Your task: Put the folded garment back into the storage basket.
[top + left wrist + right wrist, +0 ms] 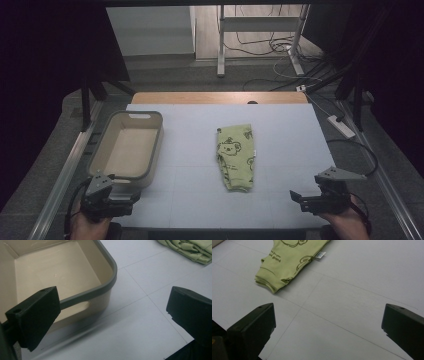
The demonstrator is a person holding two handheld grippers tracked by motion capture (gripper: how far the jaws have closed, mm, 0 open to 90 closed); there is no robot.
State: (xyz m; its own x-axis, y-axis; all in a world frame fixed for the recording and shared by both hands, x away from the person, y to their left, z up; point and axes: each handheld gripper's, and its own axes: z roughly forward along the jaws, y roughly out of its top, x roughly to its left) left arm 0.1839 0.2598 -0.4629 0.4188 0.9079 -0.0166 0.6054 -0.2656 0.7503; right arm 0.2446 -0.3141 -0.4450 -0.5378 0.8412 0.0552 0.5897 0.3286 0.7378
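- The pale blue-grey mat covers the wooden table and carries faint grid lines; everything else rests on it.
- The beige rectangular plastic bin with a grey rim stands on the mat's left side, open side up and with nothing inside, a slot handle in its near wall.
- The folded light green cloth garment printed with koala faces lies flat near the mat's middle, well apart from the bin and from both grippers; a small white label sticks out at one edge in the right gripper view.
- The left gripper sits at the near left corner, just beside the bin's near wall; its jaws stand wide apart with nothing between them.
- The right gripper sits at the near right edge, jaws likewise spread wide and holding nothing, over bare mat.
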